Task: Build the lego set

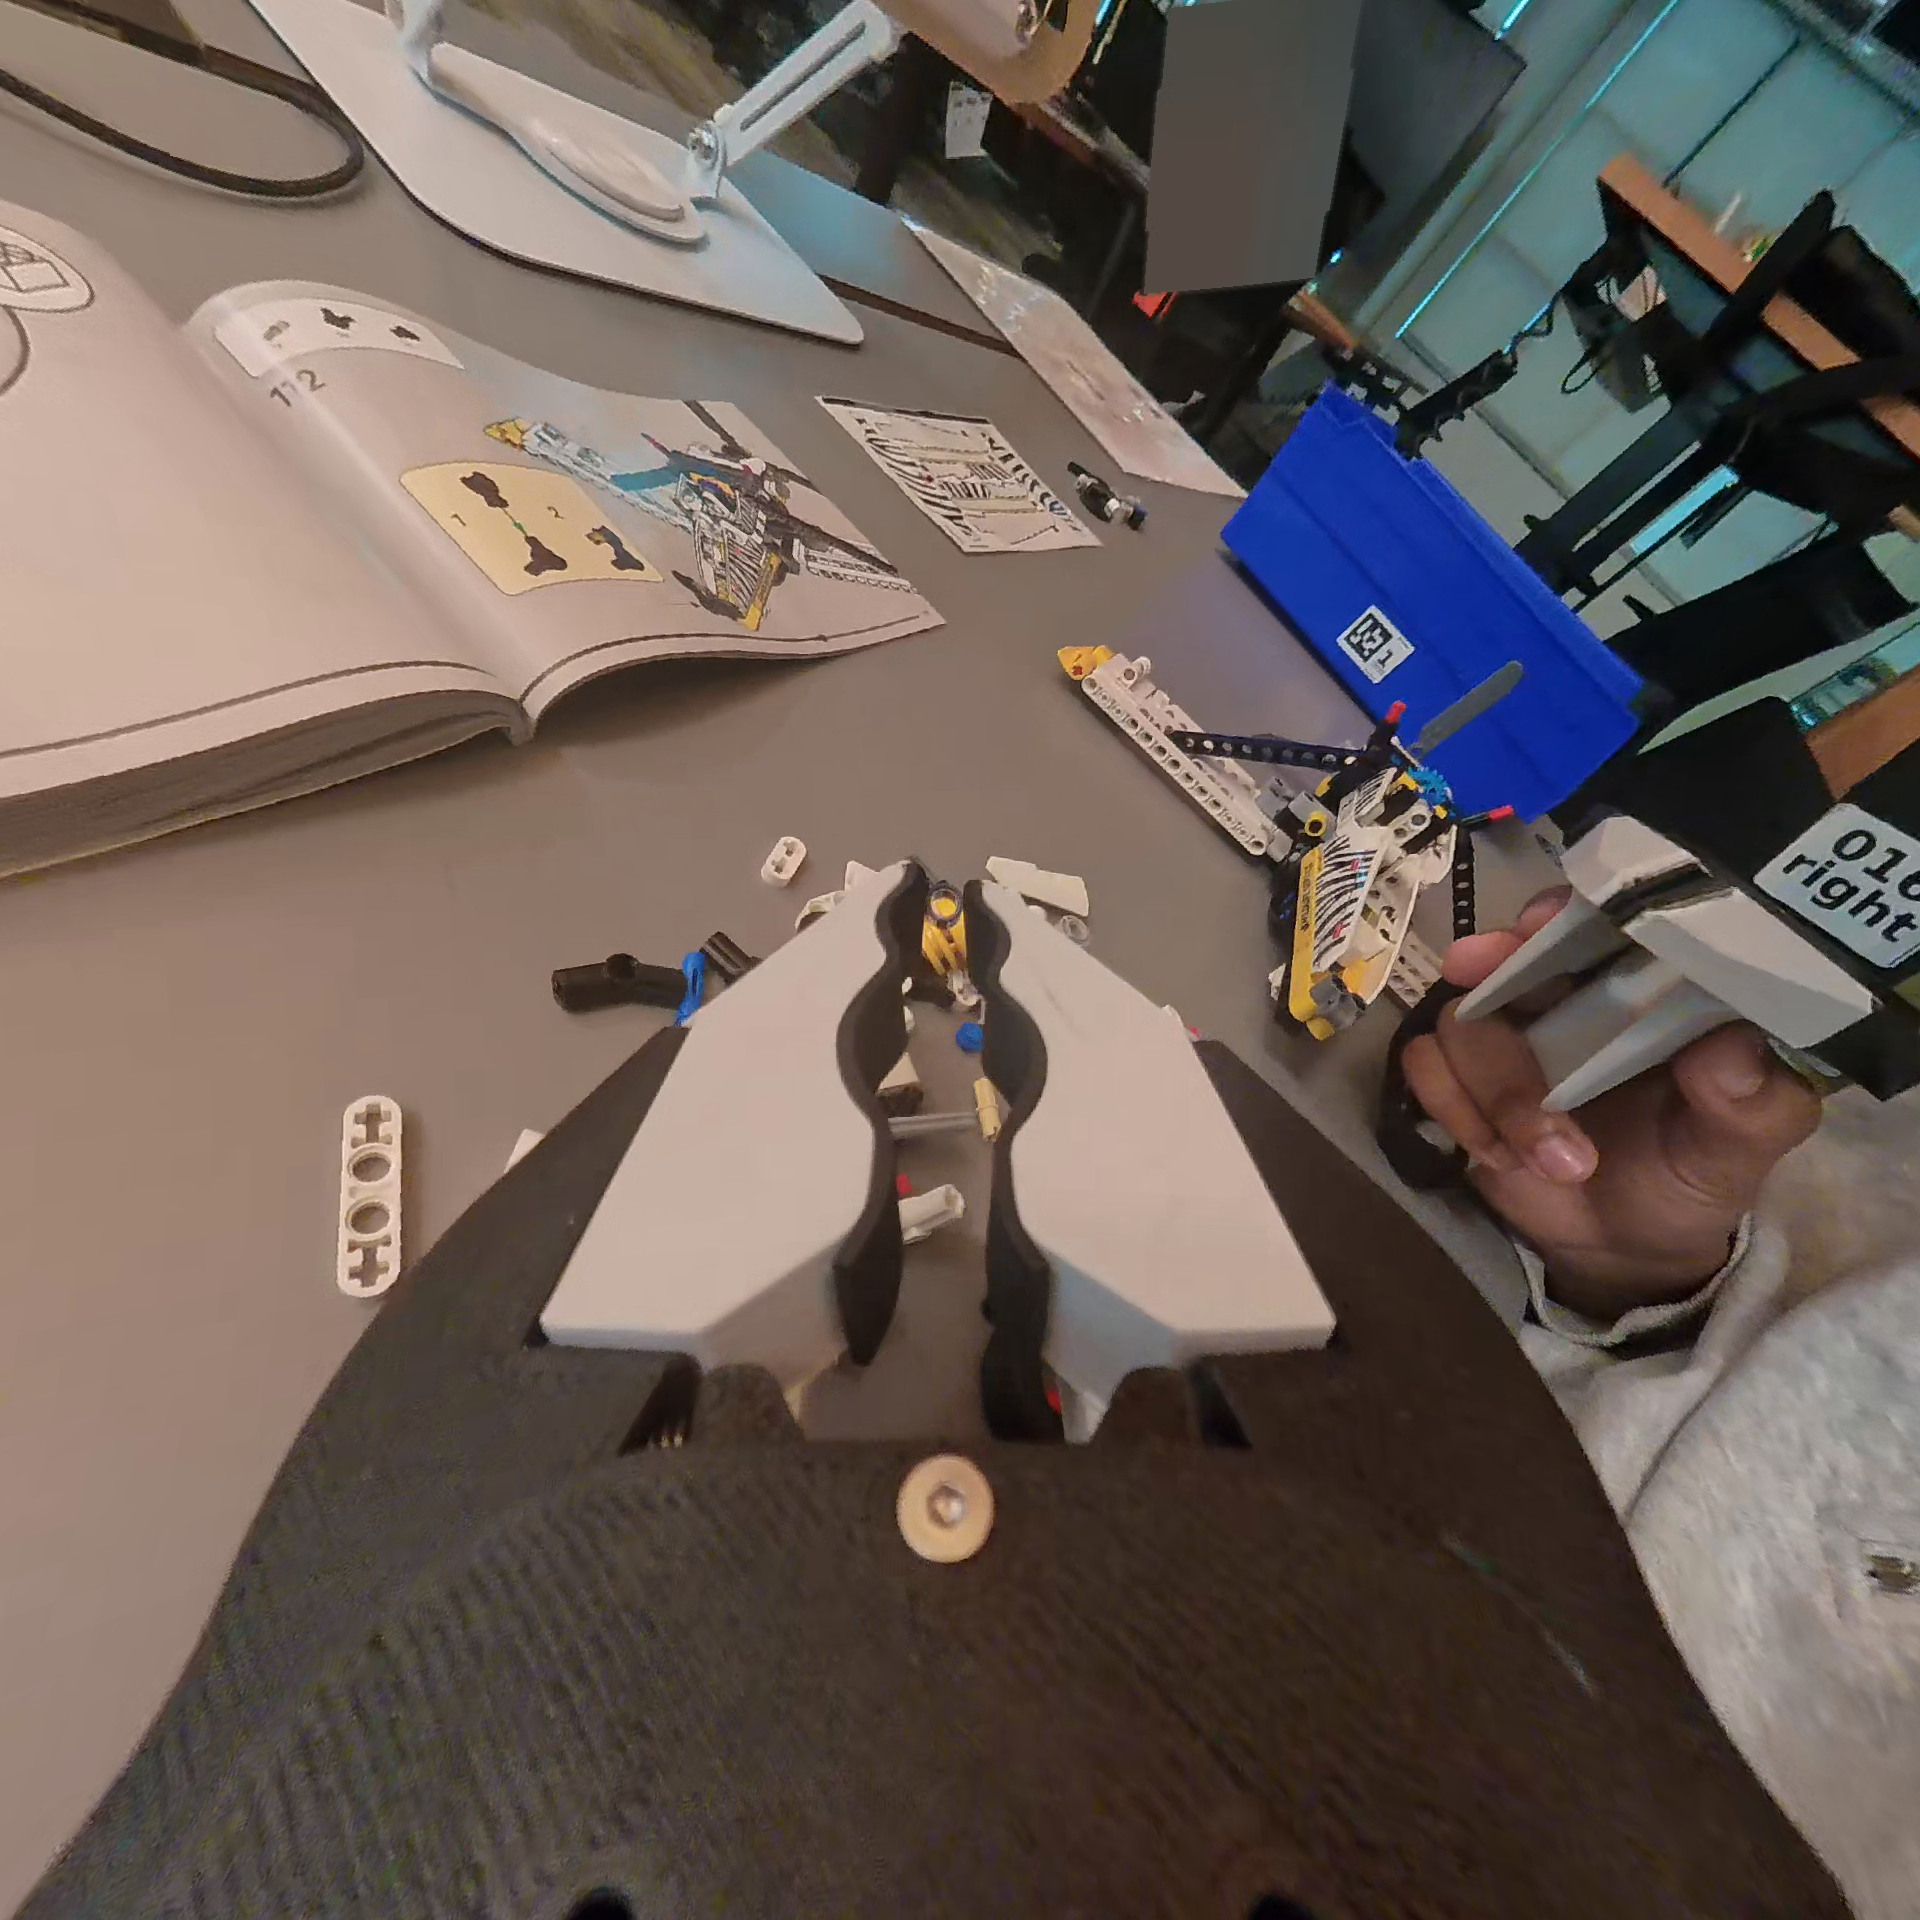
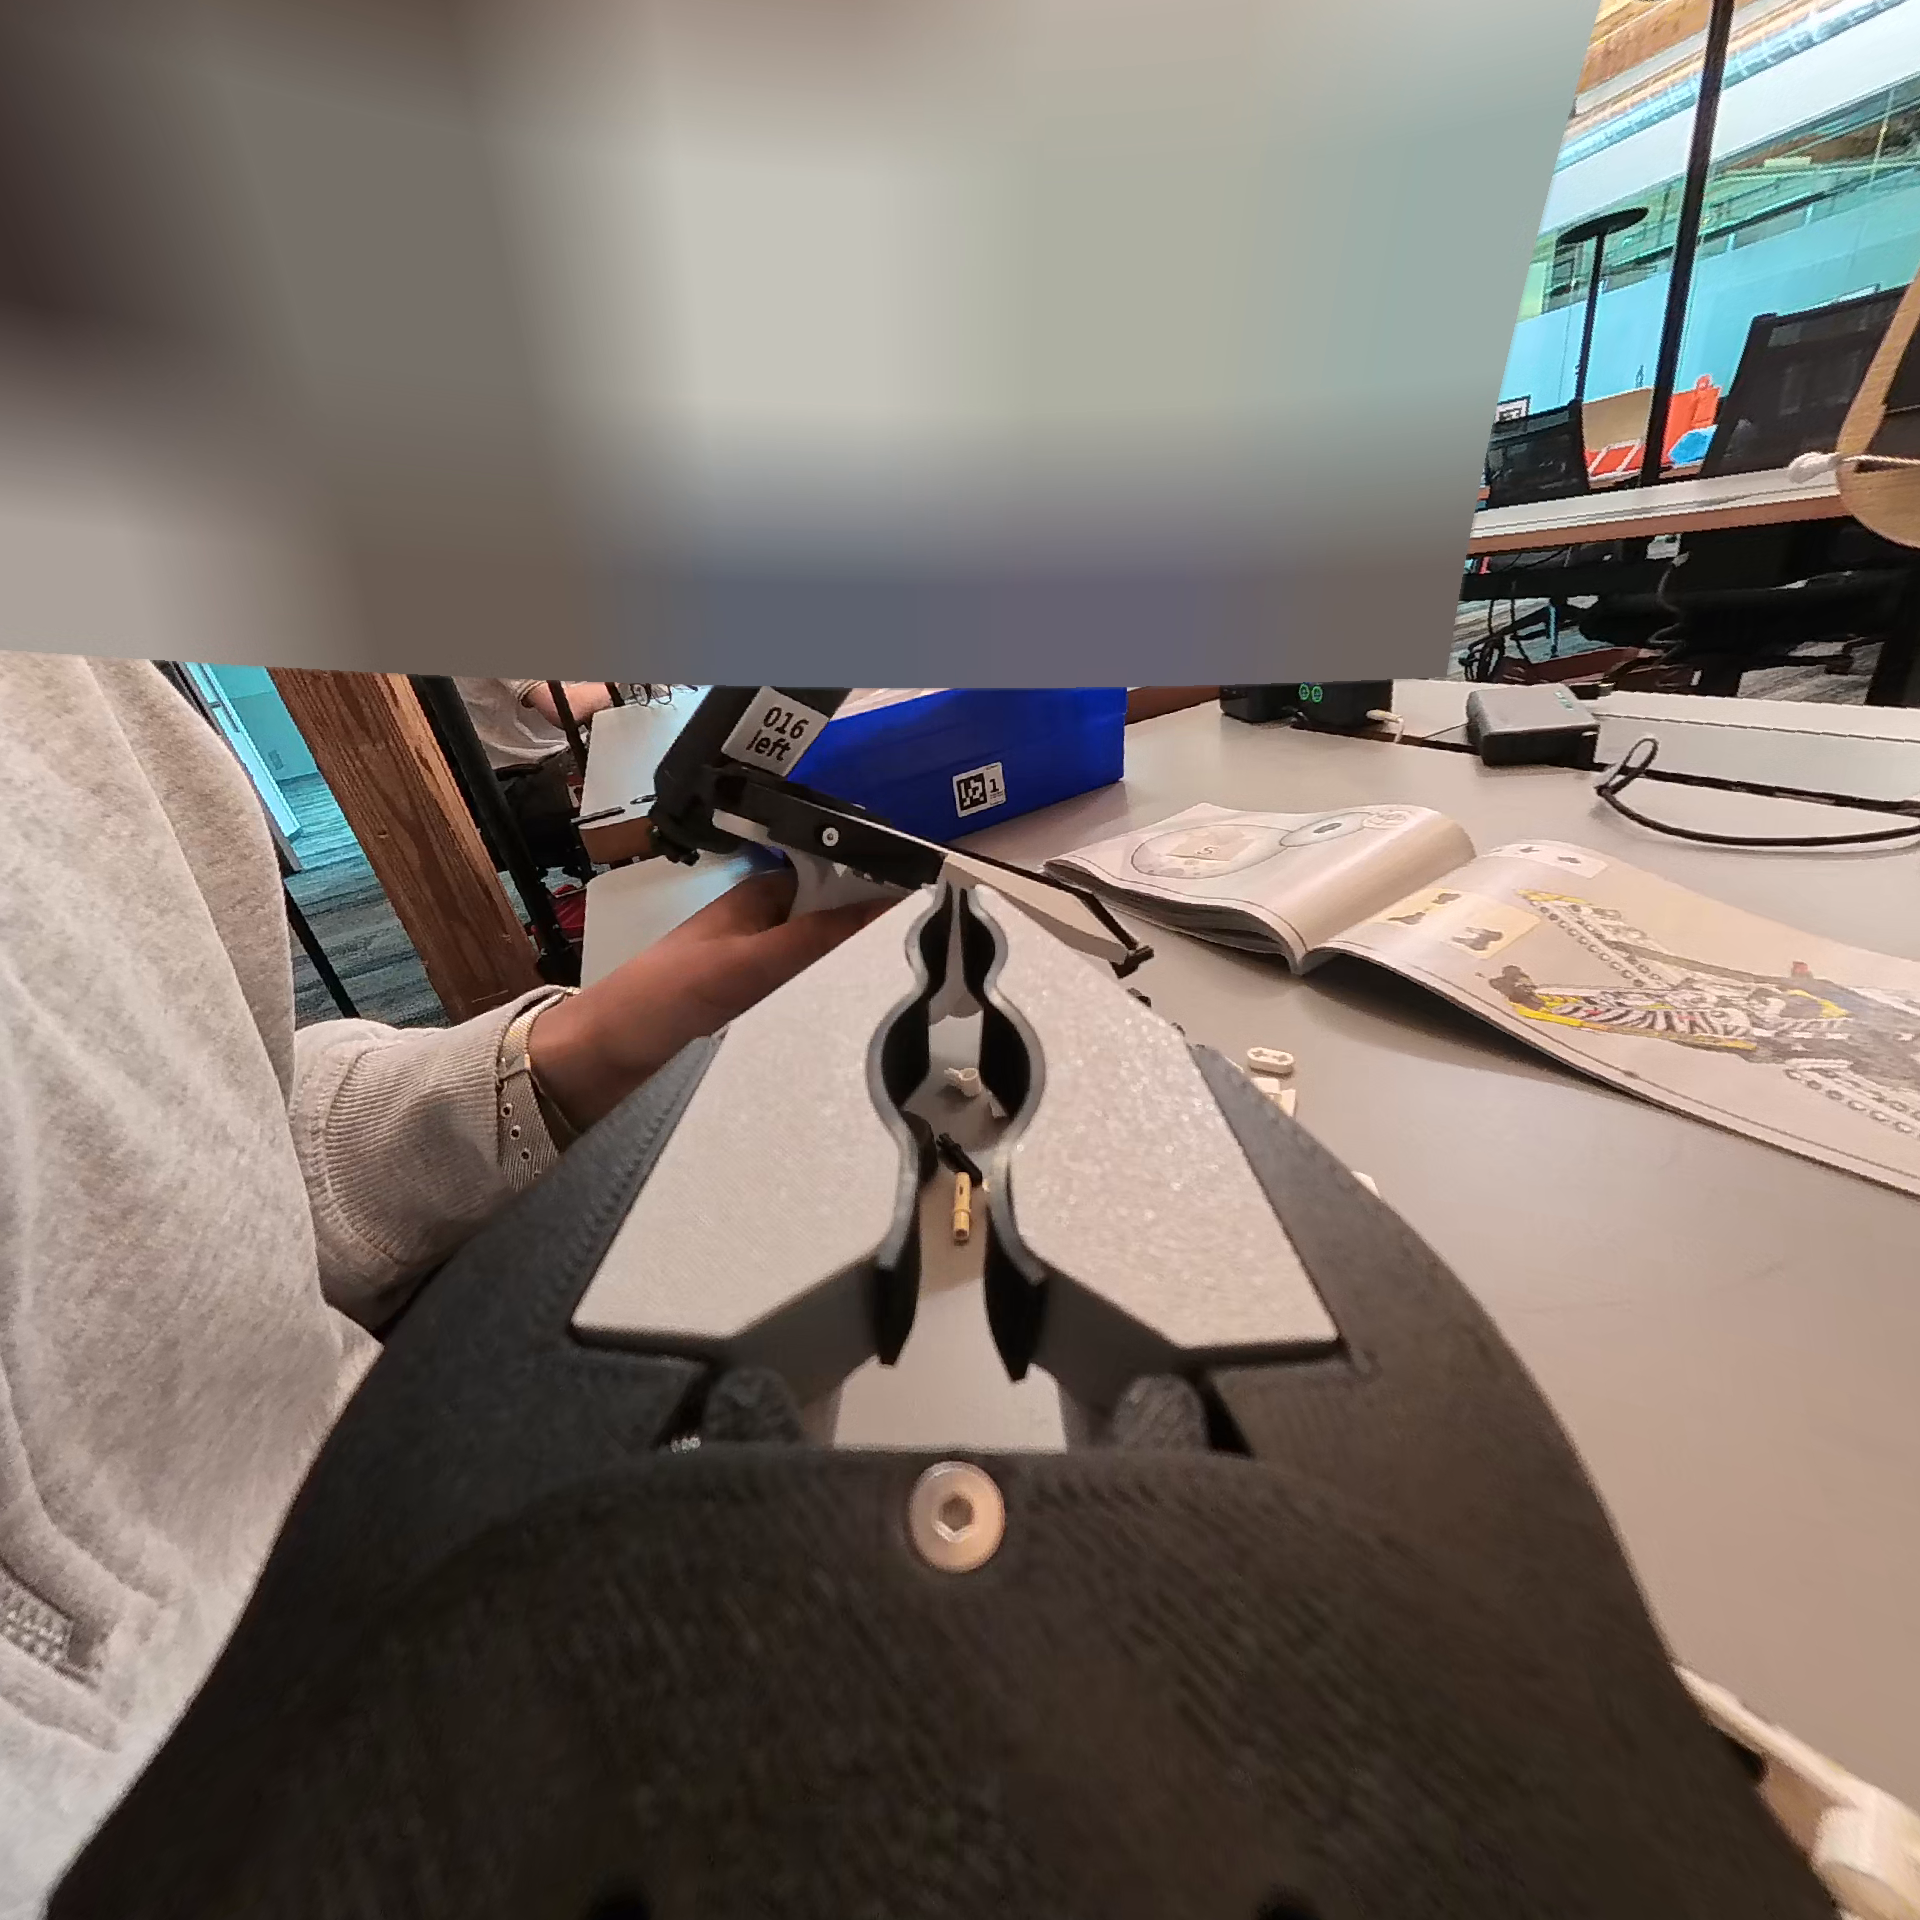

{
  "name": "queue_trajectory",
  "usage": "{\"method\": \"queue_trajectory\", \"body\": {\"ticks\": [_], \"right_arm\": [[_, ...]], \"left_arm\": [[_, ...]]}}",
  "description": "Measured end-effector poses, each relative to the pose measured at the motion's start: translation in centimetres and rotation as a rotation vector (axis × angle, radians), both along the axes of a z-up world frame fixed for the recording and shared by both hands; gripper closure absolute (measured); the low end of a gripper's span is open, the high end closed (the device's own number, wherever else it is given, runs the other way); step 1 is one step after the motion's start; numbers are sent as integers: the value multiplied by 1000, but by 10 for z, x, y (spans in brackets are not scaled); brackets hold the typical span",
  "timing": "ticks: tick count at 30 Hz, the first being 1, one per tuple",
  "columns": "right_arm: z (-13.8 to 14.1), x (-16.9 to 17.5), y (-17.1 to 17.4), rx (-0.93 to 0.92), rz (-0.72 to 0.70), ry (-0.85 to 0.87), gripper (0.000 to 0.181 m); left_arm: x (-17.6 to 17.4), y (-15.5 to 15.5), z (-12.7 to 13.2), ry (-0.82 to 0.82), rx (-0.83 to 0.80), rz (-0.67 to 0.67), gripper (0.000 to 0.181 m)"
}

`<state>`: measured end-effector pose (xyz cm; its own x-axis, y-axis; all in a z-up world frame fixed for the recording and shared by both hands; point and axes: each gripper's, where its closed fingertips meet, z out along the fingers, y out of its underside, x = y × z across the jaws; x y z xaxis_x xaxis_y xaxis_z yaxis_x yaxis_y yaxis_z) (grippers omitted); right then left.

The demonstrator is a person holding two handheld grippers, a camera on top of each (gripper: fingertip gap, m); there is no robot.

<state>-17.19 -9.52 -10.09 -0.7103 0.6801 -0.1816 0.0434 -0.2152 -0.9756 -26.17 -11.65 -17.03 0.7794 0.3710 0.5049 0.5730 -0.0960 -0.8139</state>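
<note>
My left gripper [image 1: 943, 878] is low over a scatter of loose Lego parts and is shut on a small yellow striped piece [image 1: 945, 930] just behind its tips. It also shows from the side in the right wrist view [image 2: 1127, 948], tips close to the table. The partly built white, yellow and black helicopter model [image 1: 1351, 883] lies on the table to its right. My right gripper [image 1: 1507, 1060] is held in a hand beside the model. In its own view [image 2: 954, 904] the jaws are almost together with nothing between them.
An open instruction book [image 1: 416, 540] [image 2: 1455, 935] lies to the left, with a sticker sheet [image 1: 956, 473] beyond it. A blue bin [image 1: 1434, 623] [image 2: 987, 748] stands behind the model. A white beam [image 1: 369, 1195] and a black connector [image 1: 613, 982] lie loose. A monitor stand base [image 1: 623, 187] is at the back. My hands' fingertips stand some 12 cm from each other.
</note>
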Motion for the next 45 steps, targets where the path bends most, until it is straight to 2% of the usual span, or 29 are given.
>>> {"method": "queue_trajectory", "body": {"ticks": [6,13,21,30,45], "right_arm": [[0,0,0,-3,2,-1,181],[1,1,0,-16,7,-5,181],[1,1,0,-16,6,-5,181],[1,1,1,-16,7,-5,181],[0,1,1,-13,7,-6,181]], "left_arm": [[-5,-7,0,-17,8,18,176],[-23,-37,7,60,14,86,177],[-16,-31,6,68,2,34,177],[-20,-34,3,37,-7,60,177],[0,-12,-9,16,-81,-69,177]]}}
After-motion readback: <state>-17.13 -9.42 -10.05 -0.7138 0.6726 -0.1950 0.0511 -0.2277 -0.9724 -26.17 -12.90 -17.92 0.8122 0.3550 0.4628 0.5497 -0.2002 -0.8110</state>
